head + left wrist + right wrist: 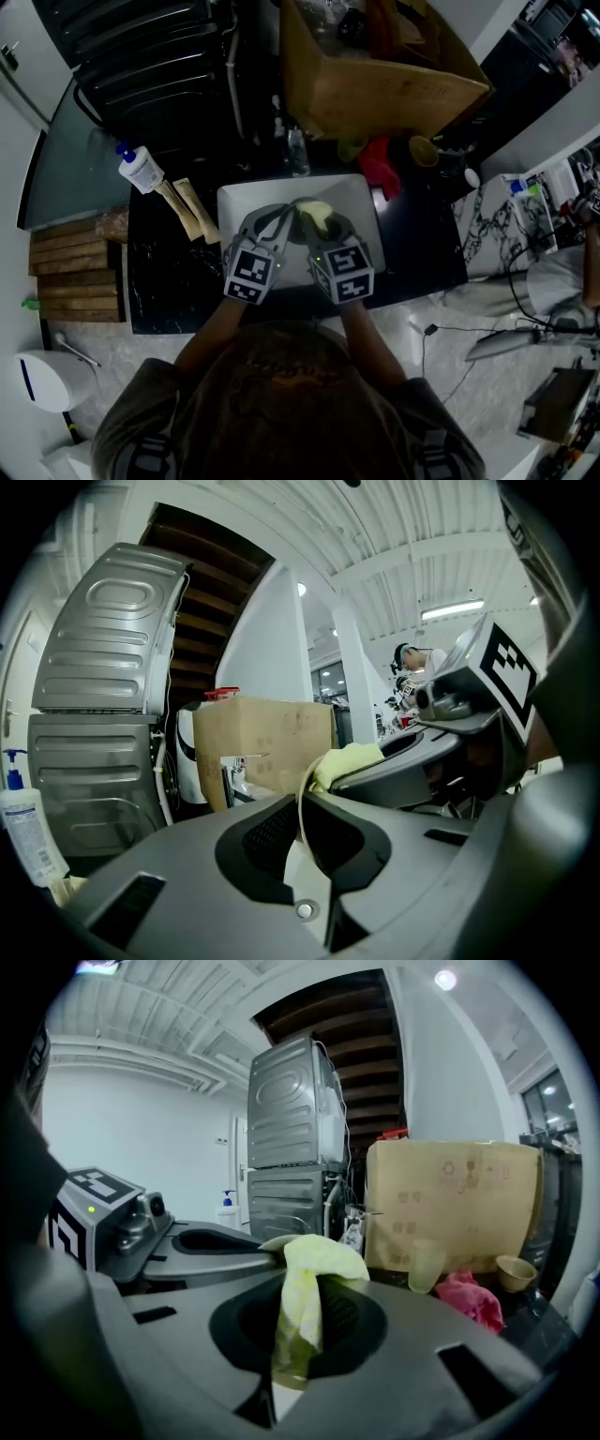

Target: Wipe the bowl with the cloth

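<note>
We see a cardboard box (375, 75) behind the sink (361, 202), with a pink rag (380, 167) and a cup (427, 1265) in front of it. A pump bottle (141, 171) lies at left, near stacked wooden boards (75, 277).

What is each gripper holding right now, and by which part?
Left gripper: the bowl, pinched at its rim. Right gripper: the cloth, clamped on a bunched fold.

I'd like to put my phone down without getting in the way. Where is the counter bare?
Bare counter lies left of the sink, in front of the packets, and in a strip right of the sink. Behind the sink it is crowded: box, red cloth, cup.
</note>
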### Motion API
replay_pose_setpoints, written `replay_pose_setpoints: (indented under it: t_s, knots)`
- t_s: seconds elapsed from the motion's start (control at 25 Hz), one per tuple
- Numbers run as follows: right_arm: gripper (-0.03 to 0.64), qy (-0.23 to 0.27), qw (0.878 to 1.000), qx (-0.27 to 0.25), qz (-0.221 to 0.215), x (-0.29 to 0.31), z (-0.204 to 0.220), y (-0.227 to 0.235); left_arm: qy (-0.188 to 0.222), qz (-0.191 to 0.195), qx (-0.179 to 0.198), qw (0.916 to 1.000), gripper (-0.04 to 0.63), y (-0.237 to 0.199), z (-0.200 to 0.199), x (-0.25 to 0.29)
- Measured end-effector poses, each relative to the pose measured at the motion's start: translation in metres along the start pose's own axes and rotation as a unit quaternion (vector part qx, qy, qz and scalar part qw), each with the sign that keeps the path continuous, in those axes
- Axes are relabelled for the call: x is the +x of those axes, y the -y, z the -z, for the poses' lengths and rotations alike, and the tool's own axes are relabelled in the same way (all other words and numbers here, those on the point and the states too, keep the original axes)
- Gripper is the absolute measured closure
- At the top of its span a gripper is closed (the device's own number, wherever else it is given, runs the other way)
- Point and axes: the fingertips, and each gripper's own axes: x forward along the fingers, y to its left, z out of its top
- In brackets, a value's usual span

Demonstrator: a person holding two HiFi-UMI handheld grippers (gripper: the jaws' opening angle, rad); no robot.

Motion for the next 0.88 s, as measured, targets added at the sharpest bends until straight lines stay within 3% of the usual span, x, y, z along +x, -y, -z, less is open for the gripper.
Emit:
replay_pose_setpoints:
  t_s: [0.48, 0.88]
  knots:
    - [0.597, -0.048, 0.999, -0.018, 0.010, 0.001, 0.025, 0.001, 0.000, -0.016, -0.002, 0.9999, 0.561, -0.008, 0.001, -0.001]
    - [0.597, -0.074, 0.997, -0.012, -0.032, 0.005, 0.047, -0.021, 0.002, -0.030, -0.005, 0.9995, 0.563, -0.017, 0.001, -0.004]
